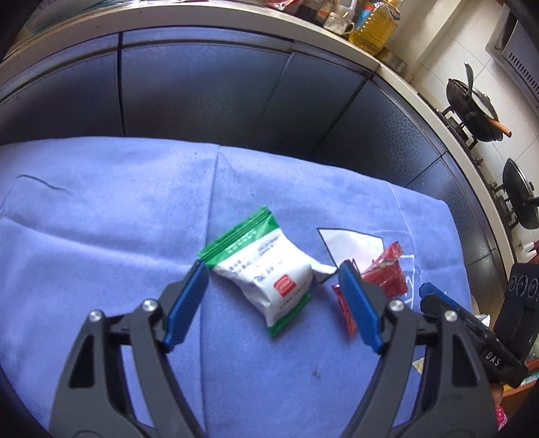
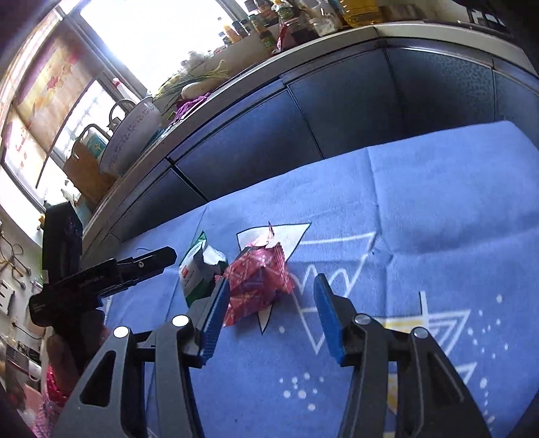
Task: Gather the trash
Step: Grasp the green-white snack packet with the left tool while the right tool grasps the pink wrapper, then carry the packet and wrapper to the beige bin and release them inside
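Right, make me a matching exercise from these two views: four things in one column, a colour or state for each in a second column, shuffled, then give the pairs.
Things:
1. puffy white snack packet
2. crinkled foil wrapper
3. cloth covering the table
4. large plastic oil bottle on the counter

Colour or state:
A. red, lying in front of the right gripper
B. yellow contents
C. blue, creased
D. green sealed ends, lying between the left gripper's open fingers

Pairs: 1-D, 2-A, 3-C, 4-B
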A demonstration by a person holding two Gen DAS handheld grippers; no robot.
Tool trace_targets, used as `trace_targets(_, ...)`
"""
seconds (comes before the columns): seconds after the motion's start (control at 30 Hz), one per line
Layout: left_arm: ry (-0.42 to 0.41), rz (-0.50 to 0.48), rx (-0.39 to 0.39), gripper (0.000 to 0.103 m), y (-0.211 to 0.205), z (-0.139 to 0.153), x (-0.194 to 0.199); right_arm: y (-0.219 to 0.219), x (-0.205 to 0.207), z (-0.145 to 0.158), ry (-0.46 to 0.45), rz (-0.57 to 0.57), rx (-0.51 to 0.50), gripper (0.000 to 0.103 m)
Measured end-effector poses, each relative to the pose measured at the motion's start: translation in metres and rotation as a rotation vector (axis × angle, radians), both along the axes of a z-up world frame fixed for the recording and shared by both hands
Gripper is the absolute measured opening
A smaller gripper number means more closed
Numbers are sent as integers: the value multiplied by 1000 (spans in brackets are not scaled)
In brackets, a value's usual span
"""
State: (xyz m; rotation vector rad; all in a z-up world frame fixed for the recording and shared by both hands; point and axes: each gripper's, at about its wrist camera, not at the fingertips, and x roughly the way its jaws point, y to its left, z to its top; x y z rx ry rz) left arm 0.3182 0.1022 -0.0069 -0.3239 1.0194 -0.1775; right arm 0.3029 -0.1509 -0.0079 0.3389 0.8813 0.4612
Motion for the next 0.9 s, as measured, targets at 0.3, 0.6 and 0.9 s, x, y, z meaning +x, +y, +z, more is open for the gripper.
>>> trace_targets(0.3, 80, 17, 68, 27, -16, -22, 28, 24, 19, -15, -1, 96, -25, 28)
trace_targets(0.6, -1, -62, 34, 13, -37, 3, -16, -1, -25, 7, -45, 102, 28, 0)
trace_targets(0.9, -101, -241, 12, 13, -116, 52, -48, -84, -68, 52, -133, -40, 32, 0)
